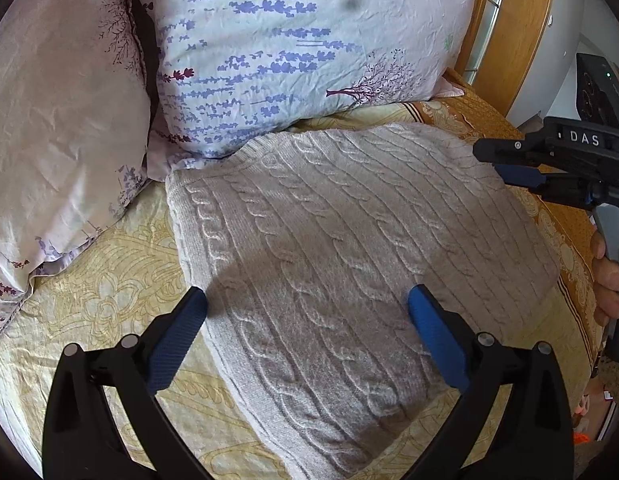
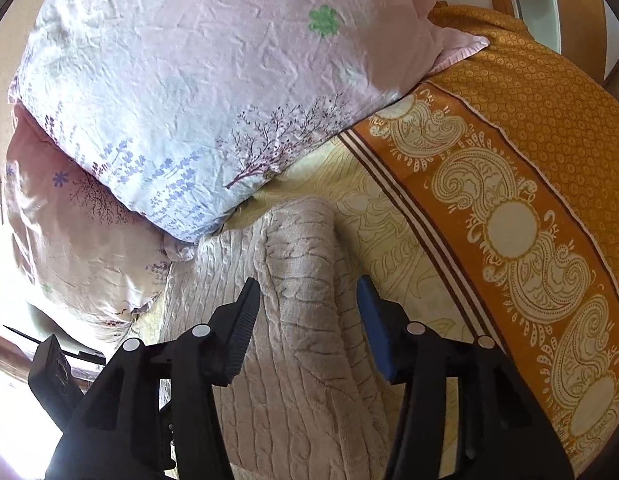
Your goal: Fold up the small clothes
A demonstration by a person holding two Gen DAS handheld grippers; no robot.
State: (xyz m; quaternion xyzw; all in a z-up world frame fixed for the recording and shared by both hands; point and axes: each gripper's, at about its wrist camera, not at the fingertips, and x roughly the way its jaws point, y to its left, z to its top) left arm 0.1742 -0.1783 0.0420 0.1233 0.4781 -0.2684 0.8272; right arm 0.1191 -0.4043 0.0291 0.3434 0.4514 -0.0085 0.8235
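Observation:
A beige cable-knit sweater (image 1: 329, 220) lies folded into a rough rectangle on the bed, just below the pillows. My left gripper (image 1: 307, 300) hangs over its near edge, jaws wide open with nothing pressed between them. In the right wrist view the sweater (image 2: 301, 280) shows a raised fold at its right edge. My right gripper (image 2: 309, 312) straddles that fold with its jaws apart, and the pads do not squeeze the knit. Seen from the left wrist view, the right gripper (image 1: 489, 160) is at the sweater's far right corner.
Two floral pillows (image 1: 293, 52) (image 1: 57, 128) lean at the head of the bed. The yellow bedspread (image 1: 109, 292) has an orange paisley border (image 2: 509, 220) along the right side. A wooden frame (image 1: 517, 20) stands behind. A person's hand (image 1: 607, 280) grips the right tool's handle.

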